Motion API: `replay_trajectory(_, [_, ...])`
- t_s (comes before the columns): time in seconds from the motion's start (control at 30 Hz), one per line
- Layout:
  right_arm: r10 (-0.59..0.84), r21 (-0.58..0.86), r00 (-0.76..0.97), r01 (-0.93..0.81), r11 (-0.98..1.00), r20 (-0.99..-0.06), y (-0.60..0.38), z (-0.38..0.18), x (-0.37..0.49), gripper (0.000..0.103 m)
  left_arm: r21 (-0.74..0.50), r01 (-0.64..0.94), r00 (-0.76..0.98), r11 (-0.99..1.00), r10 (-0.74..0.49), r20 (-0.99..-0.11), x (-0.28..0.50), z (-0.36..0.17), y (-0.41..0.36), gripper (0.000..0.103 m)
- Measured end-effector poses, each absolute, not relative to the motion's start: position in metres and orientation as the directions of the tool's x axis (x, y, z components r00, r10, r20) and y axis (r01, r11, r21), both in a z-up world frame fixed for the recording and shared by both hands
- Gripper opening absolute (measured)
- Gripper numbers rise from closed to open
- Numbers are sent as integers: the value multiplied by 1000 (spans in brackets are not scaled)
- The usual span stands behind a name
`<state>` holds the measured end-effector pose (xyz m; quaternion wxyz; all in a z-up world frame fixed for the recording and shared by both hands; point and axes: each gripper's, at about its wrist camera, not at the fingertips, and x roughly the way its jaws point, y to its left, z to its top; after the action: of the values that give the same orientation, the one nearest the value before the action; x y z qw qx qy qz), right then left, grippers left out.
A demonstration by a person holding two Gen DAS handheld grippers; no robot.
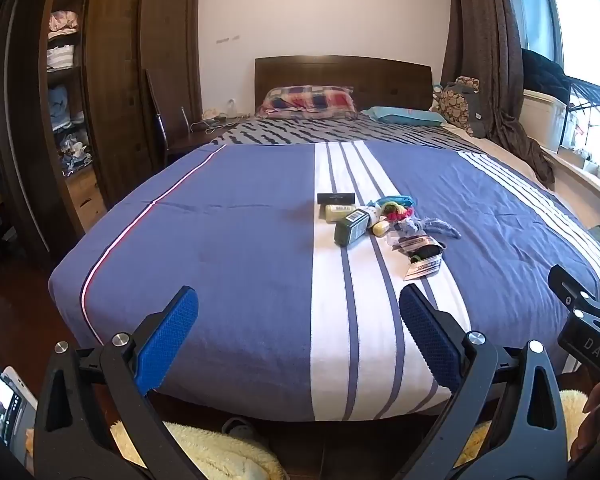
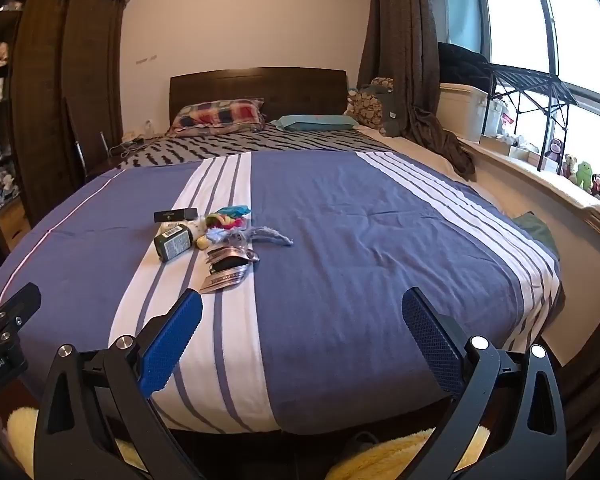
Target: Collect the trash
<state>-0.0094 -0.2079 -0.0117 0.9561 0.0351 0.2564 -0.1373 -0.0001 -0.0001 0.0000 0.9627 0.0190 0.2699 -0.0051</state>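
A bed [image 1: 228, 240] covered with a blue spread with white stripes is seen from its foot by both wrist cameras. A small pile of trash [image 1: 380, 224] is gathered near the middle of the bed, on a white stripe. In the pile, a black box [image 1: 336, 198] lies at the far edge, with a pale tube [image 1: 340, 213] just in front of it and a green carton [image 1: 352, 231] nearer still. Bright wrappers [image 1: 396, 205] and a blue rag [image 1: 436, 227] are seen to the right, and a silvery packet [image 1: 422, 260] lies closest to the foot.

The left tongs [image 1: 299, 332] are held above the foot of the bed, jaws spread wide, with nothing between them. The right tongs [image 2: 302, 334] are held the same way, wide apart and empty, further right. Both are well short of the pile.

Two pillows [image 1: 310, 101] are set by the headboard [image 1: 342, 74]. A wardrobe [image 1: 112, 80] stands on the left and a curtain [image 1: 484, 48] hangs by the window [image 2: 532, 24] on the right.
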Motion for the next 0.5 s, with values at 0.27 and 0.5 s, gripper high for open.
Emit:
replay_trajectory(0.27, [-240, 1, 833, 277, 961, -499, -207, -14, -10, 100, 30, 21, 854, 999, -2, -521, 0, 0, 0, 95])
replay_trajectory(0.5, [-239, 6, 835, 279, 960, -496, -207, -13, -11, 100, 31, 19, 854, 999, -1, -520, 0, 0, 0, 95])
